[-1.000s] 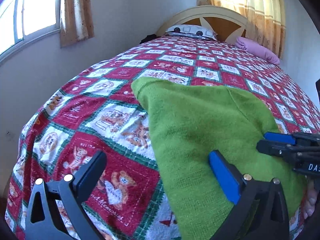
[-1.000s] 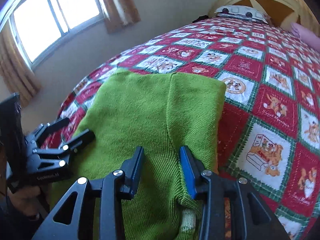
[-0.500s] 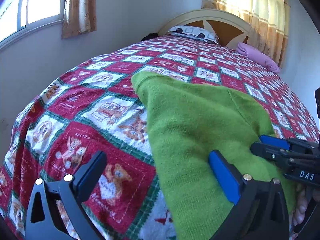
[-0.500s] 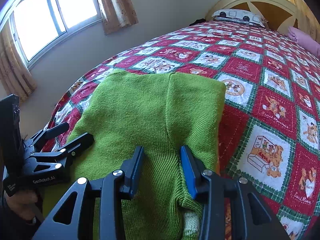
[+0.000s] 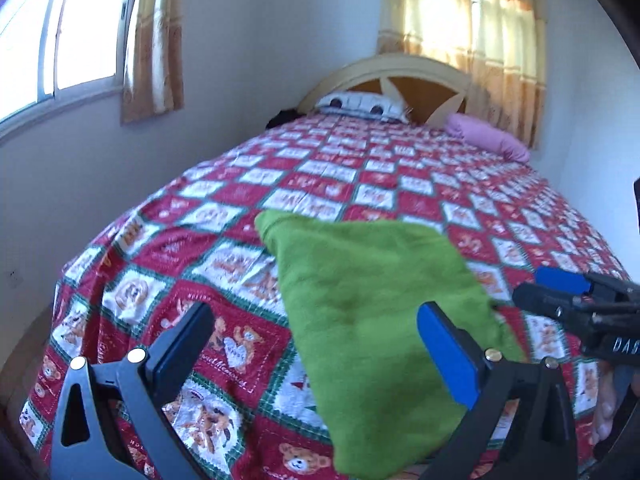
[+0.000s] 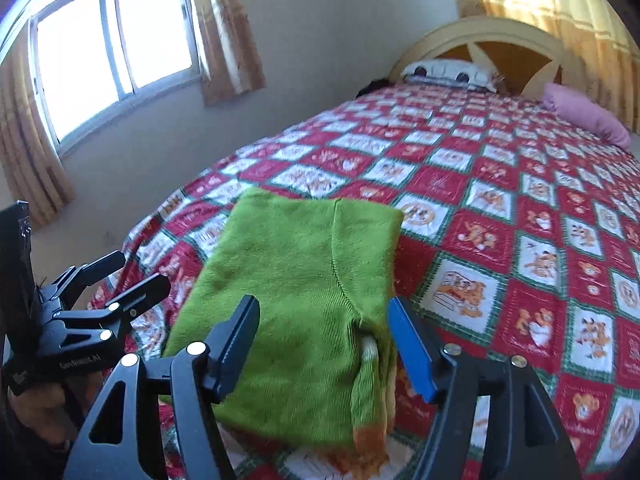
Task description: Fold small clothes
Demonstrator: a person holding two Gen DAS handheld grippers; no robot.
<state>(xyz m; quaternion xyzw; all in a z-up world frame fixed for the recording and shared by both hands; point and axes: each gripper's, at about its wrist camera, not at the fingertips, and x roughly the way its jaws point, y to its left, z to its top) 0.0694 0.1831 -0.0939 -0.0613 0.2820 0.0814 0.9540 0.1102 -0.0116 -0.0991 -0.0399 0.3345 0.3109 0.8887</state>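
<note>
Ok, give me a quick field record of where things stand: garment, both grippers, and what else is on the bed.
garment: green knit sweater, folded, lying flat near the foot of the bed
surface: red patchwork quilt
left gripper: open, nothing held, above the sweater's left edge
right gripper: jaws have just been opening; pads clear of the sweater, nothing gripped
sleeve cuff: orange-and-cream trim showing at the near edge
far end: white pillow and pink pillow by the headboard
</note>
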